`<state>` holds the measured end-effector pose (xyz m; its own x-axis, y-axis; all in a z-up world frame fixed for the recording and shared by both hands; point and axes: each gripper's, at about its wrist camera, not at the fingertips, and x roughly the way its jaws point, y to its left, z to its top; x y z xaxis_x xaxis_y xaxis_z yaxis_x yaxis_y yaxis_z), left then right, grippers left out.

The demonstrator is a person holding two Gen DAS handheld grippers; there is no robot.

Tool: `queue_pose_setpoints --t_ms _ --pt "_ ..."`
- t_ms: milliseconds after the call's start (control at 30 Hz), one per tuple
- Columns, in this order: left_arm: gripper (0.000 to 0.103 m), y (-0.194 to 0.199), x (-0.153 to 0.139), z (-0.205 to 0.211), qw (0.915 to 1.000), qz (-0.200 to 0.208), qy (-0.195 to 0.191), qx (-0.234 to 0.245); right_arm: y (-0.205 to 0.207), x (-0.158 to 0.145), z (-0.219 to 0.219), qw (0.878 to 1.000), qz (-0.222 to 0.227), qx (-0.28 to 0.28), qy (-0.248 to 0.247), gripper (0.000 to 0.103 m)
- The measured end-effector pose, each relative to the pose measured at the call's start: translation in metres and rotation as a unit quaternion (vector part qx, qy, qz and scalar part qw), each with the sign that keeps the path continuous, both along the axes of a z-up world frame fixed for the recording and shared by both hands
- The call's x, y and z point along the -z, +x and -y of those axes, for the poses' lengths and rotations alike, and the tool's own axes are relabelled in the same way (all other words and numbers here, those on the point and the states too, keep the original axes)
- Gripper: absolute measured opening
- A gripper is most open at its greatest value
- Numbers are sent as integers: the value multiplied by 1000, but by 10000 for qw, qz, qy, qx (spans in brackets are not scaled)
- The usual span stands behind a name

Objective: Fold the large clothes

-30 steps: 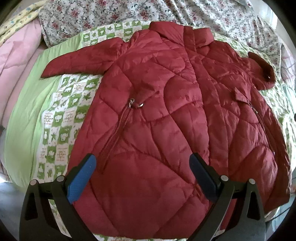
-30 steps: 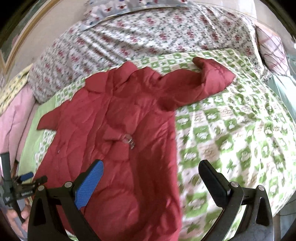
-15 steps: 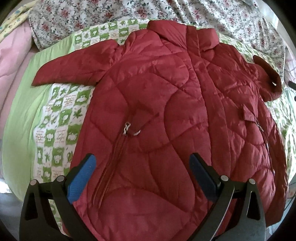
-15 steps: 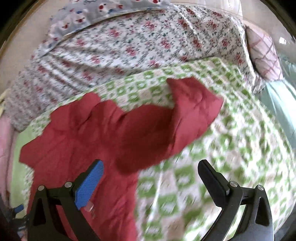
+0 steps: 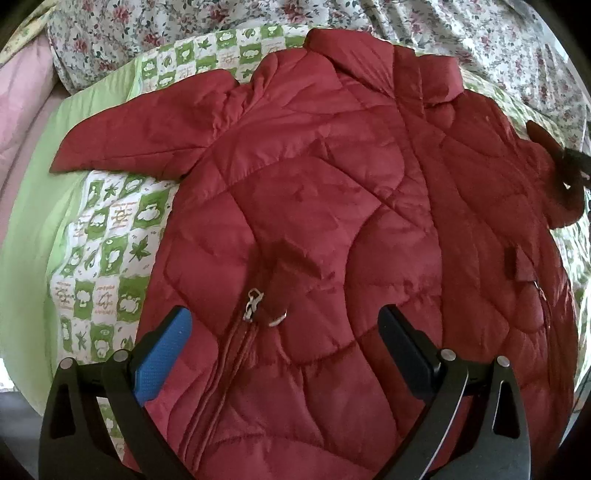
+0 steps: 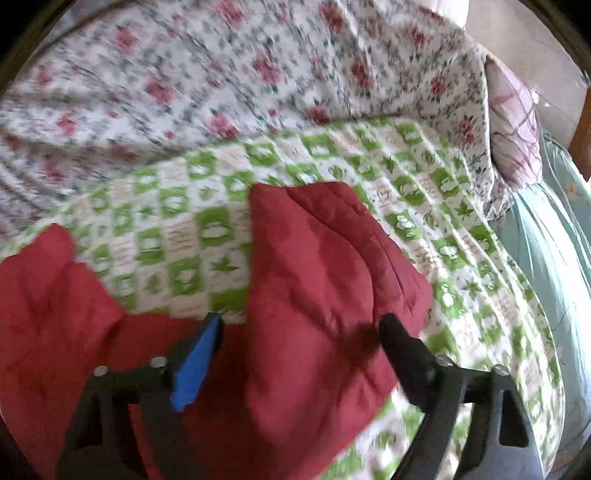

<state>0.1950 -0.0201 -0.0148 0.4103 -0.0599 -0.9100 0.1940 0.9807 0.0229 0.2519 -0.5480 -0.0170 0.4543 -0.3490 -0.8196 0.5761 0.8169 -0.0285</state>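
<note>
One red quilted coat [image 5: 332, 206] lies flat on the green checked bedspread [image 5: 110, 236].
Its long axis runs from the collar, far by the floral quilt [image 5: 166, 33], toward the cameras. Left gripper [image 5: 284, 350] hovers wide apart above it; right gripper [image 6: 299, 343] is closing around the sleeve end [image 6: 325, 280], not yet pressing.
</note>
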Motion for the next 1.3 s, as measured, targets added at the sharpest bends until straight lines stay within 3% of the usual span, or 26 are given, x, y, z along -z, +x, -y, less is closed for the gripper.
queue_pose_setpoints --t_ms 33,100,200,300,433,600,833,967,1100,1167,1267,1300 --pt "101 2 2 0 10000 -9 -14 -11 3 9 8 9999 -75 70 100 62" --pt "101 5 6 1 10000 -30 -27 -18 2 11 12 9996 75 49 277 32" --pt "101 10 13 2 10000 -87 -12 -4 -9 -7 -1 9984 467 -128 297 17" --pt "101 13 18 1 9999 -149 -85 15 -20 -31 -33 9922 934 -690 447 16" --pt "101 11 15 -1 9995 -149 -276 107 -27 -54 -93 9802 1242 -1468 474 16" --pt "101 2 7 -8 9984 -78 -495 261 -29 -61 -178 9541 1517 -2456 790 16" --pt "101 9 -2 -24 9912 -300 -1245 339 -25 -29 -293 9124 1018 -3829 1023 16" --pt "101 25 -8 -31 9828 -472 -1737 411 -30 -3 -333 8897 620 -4410 1005 17" --pt "101 54 -5 -24 9807 -641 -1788 462 -35 10 -343 8838 431 -4562 947 22" --pt "101 74 -3 -17 9732 -805 -2077 567 -36 12 -350 8818 352 -4637 790 22" --pt "101 92 0 -4 9692 -878 -2192 694 -37 12 -350 8821 295 -4638 765 24" --pt "94 103 2 4 9694 -899 -2156 757 -38 11 -350 8829 305 -4620 788 25"
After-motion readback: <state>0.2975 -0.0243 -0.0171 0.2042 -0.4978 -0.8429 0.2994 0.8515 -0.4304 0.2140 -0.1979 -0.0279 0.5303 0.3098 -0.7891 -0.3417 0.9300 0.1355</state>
